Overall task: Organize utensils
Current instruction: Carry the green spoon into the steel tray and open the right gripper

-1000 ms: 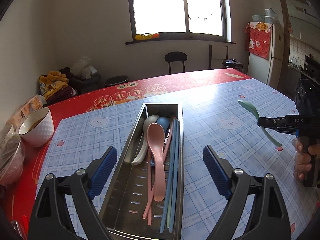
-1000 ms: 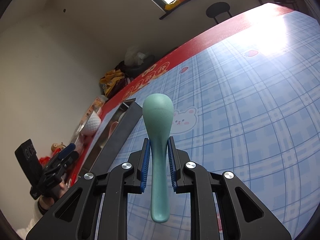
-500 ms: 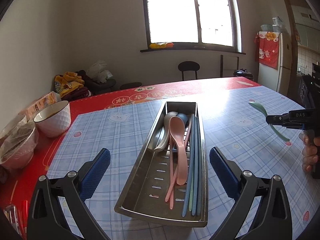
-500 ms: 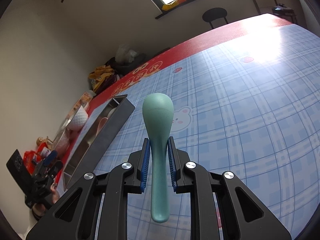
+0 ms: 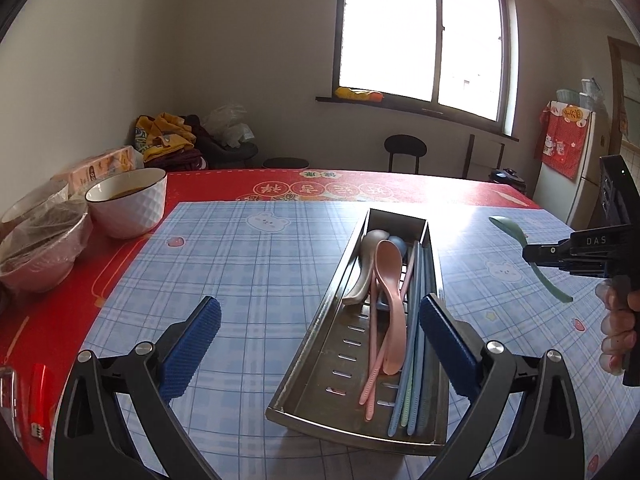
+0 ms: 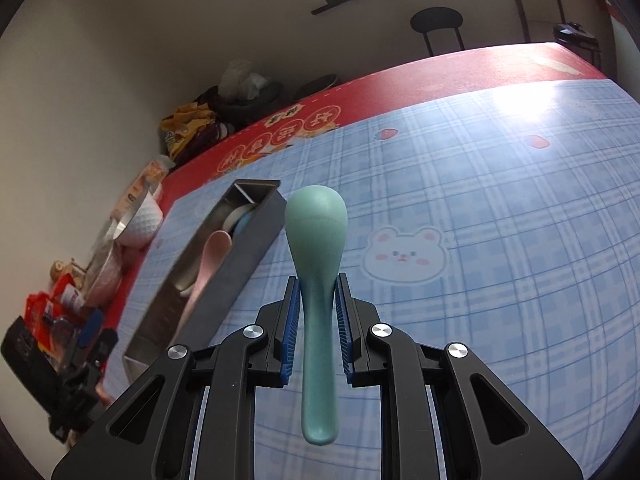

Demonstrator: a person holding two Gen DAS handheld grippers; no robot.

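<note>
A long steel utensil tray [image 5: 316, 344] lies on the blue checked tablecloth. It holds a pink spoon [image 5: 390, 300], a grey spoon [image 5: 362, 272], a blue spoon and pink, blue and green chopsticks. My left gripper [image 5: 318, 332] is open and empty above the tray's near left side. My right gripper [image 6: 317, 312] is shut on a green spoon [image 6: 316, 236] and holds it in the air to the right of the tray [image 6: 244, 256]. The green spoon also shows in the left wrist view [image 5: 516, 232].
A white bowl [image 5: 128, 204] and plastic-covered bowls [image 5: 44, 252] stand at the table's left edge on the red cloth. Snack packets [image 6: 48, 304] lie near the left front corner. A stool [image 5: 404, 152] and a fridge [image 5: 576, 168] stand beyond the table.
My left gripper has pulled back and swung left, so the tray now sits right of centre. My right gripper has carried the green spoon closer to the tray.
</note>
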